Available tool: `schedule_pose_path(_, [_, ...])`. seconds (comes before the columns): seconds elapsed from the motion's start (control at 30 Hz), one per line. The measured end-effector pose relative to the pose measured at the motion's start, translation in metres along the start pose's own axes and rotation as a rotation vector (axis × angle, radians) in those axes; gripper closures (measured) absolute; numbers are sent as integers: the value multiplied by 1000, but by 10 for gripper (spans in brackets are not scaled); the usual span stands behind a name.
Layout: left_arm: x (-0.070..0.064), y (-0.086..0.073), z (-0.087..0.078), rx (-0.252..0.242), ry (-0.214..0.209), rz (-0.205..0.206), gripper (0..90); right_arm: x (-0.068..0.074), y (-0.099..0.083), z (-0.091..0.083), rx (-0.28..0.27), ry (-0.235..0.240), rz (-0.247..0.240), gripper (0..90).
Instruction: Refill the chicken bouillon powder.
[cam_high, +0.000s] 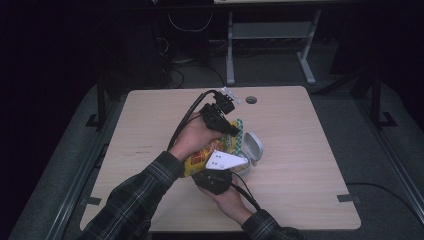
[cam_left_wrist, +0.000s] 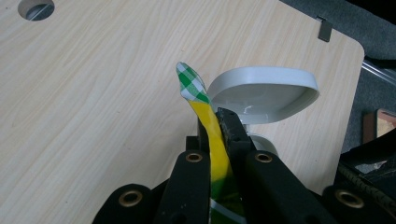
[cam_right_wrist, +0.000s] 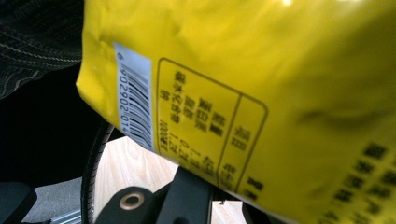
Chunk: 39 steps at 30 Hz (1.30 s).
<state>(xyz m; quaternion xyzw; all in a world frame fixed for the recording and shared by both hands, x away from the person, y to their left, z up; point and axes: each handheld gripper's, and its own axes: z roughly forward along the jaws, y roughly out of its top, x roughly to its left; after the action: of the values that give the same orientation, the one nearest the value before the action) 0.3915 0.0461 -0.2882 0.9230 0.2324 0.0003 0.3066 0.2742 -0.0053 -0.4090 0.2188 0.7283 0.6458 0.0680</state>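
Near the middle of the high view, the left hand (cam_high: 192, 137) reaches in from the lower left, its plaid sleeve (cam_high: 135, 195) crossing the table's near edge, and tips the left gripper (cam_high: 231, 131) down and to the right. In the left gripper view its jaws are pinched onto the edge of a yellow snack bag (cam_left_wrist: 217, 144), whose green-checked corner sticks up above them. The right hand (cam_high: 227, 197) comes in from the bottom centre, palm up, with the right gripper (cam_high: 220, 177) just under the bag (cam_high: 202, 155); in the right gripper view the bag's printed back (barcode and small text) hangs right over the jaws, and whether they grip it cannot be told. The bag sits in the centre of the high view, held between the two grippers. Just right of it stands a white container (cam_high: 252, 150) with its hinged lid raised. The table (cam_high: 300, 150) is pale wood with rounded corners and a cable hole (cam_high: 251, 100) near its upper edge. Around it the room is dark, with grey carpet (cam_high: 380, 165), and metal desk legs (cam_high: 231, 50) at the top of the frame.
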Motion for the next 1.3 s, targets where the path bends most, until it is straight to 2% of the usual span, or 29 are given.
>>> schedule_pose_path(1.3, [-2,-1,-1,-14,8,-5,897,1,0,-2,1,2,-1,900])
